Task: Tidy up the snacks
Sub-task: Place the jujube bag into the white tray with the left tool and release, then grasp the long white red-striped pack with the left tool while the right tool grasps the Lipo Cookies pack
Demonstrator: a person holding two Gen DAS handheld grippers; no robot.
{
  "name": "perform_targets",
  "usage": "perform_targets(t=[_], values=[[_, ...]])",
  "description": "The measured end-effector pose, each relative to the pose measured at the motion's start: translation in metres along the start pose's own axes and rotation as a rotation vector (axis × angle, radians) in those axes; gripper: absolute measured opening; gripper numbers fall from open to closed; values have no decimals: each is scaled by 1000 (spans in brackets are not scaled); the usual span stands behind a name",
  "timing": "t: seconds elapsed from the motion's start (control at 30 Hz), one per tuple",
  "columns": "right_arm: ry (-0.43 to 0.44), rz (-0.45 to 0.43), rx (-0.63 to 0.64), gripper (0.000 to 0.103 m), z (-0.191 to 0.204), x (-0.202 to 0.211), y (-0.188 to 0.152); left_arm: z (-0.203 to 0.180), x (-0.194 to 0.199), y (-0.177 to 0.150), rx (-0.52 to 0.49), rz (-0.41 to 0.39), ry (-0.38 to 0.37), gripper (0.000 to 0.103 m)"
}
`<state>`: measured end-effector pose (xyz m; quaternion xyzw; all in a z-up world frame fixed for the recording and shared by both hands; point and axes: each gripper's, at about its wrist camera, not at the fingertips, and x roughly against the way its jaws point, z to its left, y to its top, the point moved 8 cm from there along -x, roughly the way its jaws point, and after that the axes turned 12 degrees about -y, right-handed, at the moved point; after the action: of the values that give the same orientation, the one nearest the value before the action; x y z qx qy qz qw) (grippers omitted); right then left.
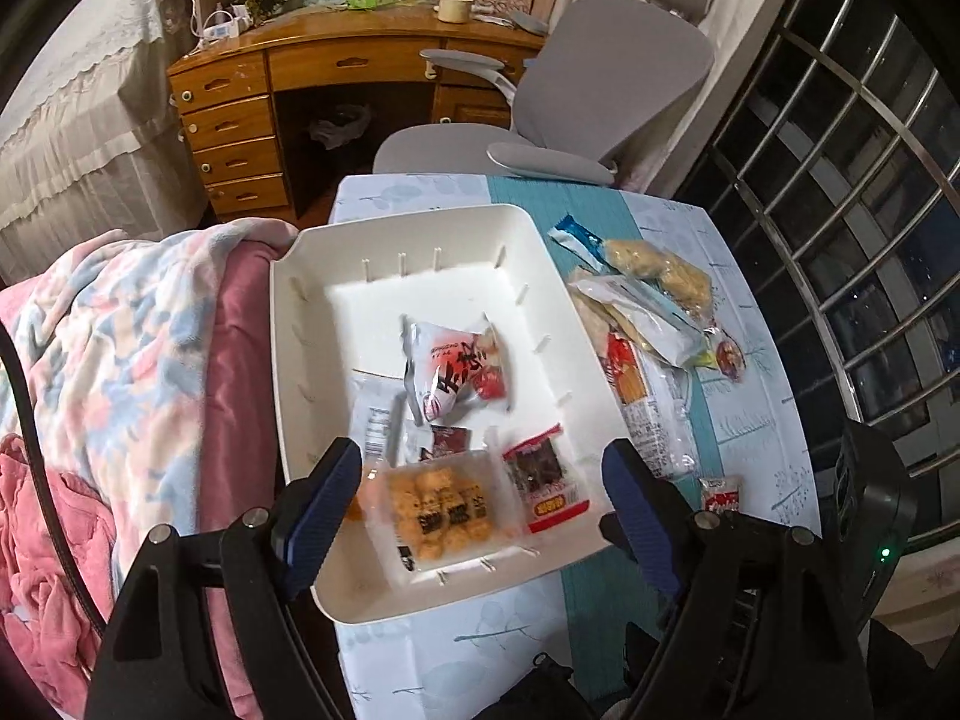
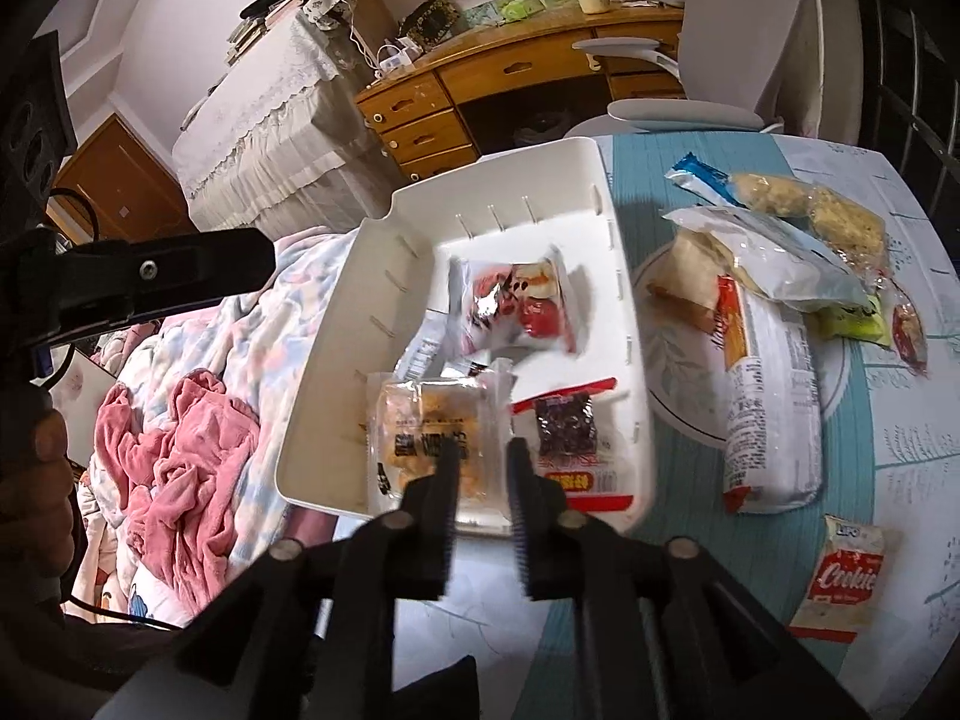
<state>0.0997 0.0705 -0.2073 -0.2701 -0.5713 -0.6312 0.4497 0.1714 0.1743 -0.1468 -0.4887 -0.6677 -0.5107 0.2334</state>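
A white bin (image 1: 300, 324) (image 2: 336, 420) sits on the table and holds several snack packs: a clear pack of golden puffs (image 1: 441, 507) (image 2: 420, 438), a red pack of dark dried fruit (image 1: 543, 480) (image 2: 567, 438) and a white and red bag (image 1: 456, 372) (image 2: 516, 306). My left gripper (image 1: 480, 480) is open wide and empty above the bin's near end. My right gripper (image 2: 483, 462) is open with a narrow gap and empty, over the bin's near edge. Loose snacks lie right of the bin: a long white and red pack (image 1: 648, 402) (image 2: 768, 402) and a small cookie pack (image 1: 720, 492) (image 2: 843, 579).
More packs lie on a plate (image 2: 666, 360) at the right: a blue wrapper (image 1: 576, 237) (image 2: 699, 177), yellow cakes (image 1: 660, 267) (image 2: 822, 204). A pink blanket (image 1: 120, 360) (image 2: 174, 462) lies left of the bin. A grey chair (image 1: 600, 78) and wooden desk (image 1: 240, 120) stand behind the table.
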Motion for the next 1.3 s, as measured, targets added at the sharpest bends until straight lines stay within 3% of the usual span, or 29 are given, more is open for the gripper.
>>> perform_targets(t=[0.5,0.9,1.17,1.3], values=[[-45,16,7,35,-68,26,-8,-66,-25,-4,26,10,-32,86],[-73,88,20,43,-141,35,-23,-130,-66,-15,73,41,-51,86],[-96,177,64,46,-185,28,-43,-155,-113,-28,107,125,-9,86],[-110,228,116,61,-202,18,-53,-158,-139,-32,153,184,27,86]])
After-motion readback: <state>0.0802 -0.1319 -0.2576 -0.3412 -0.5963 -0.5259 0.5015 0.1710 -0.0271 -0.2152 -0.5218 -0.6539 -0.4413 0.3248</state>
